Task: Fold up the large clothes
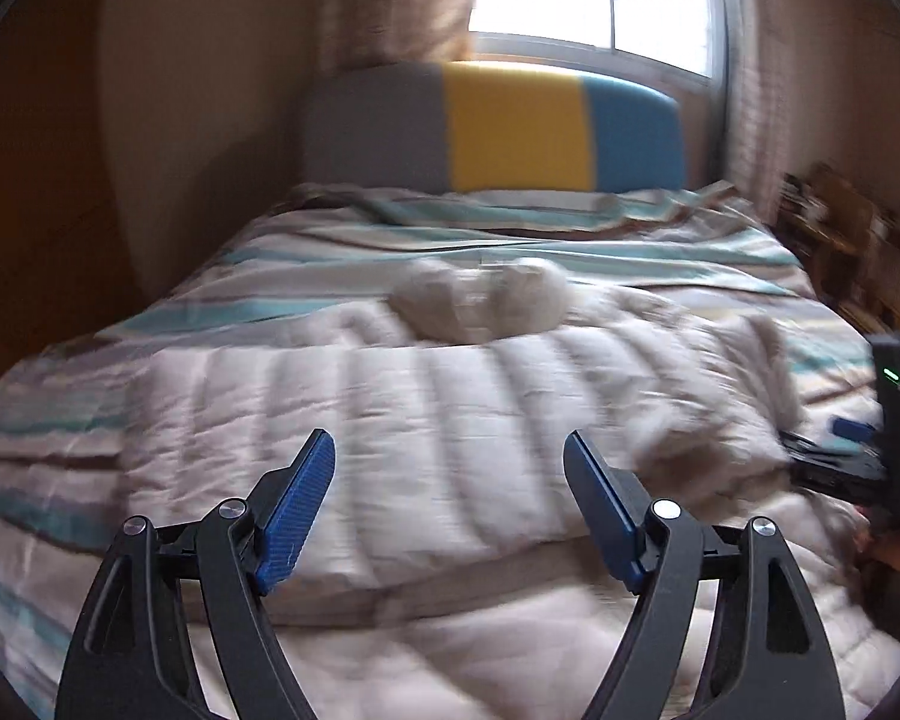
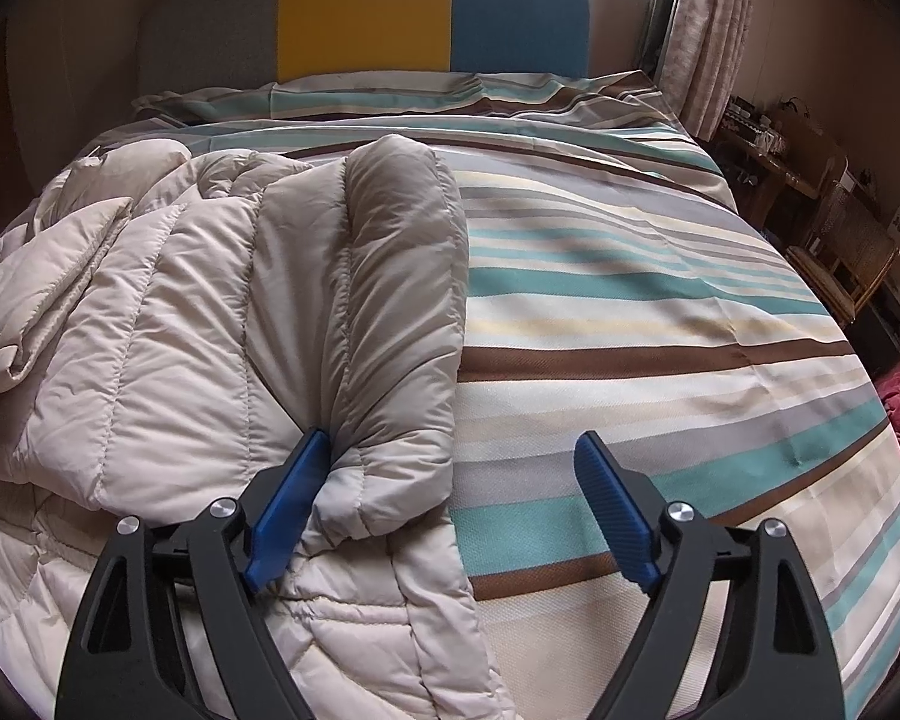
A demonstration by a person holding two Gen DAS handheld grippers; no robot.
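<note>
A beige quilted coat [image 2: 168,300] lies spread on the bed [image 2: 660,324], over a striped cover, toward the left half as the right wrist view shows it. One sleeve [image 2: 396,276] is already laid up along the coat's right edge, its cuff near the right tool [image 2: 450,510].

The right tool stands wide; its left pad sits against the sleeve's cuff end, but the pads do not press on the cloth and nothing is gripped. The left tool [image 1: 450,510] is also wide and empty, above the coat's body [image 1: 390,420]; that view is blurred. At its right edge the other tool's black frame shows, beside the coat.

By my reading, a sleeve fold is just done and both tools are free between folds. The next move likely calls for each tool to close on a hem or side edge and bring it across the body. The padding is thick and slippery, so a shallow pinch may slide off; a deep bite on the seam looks safer.
</note>
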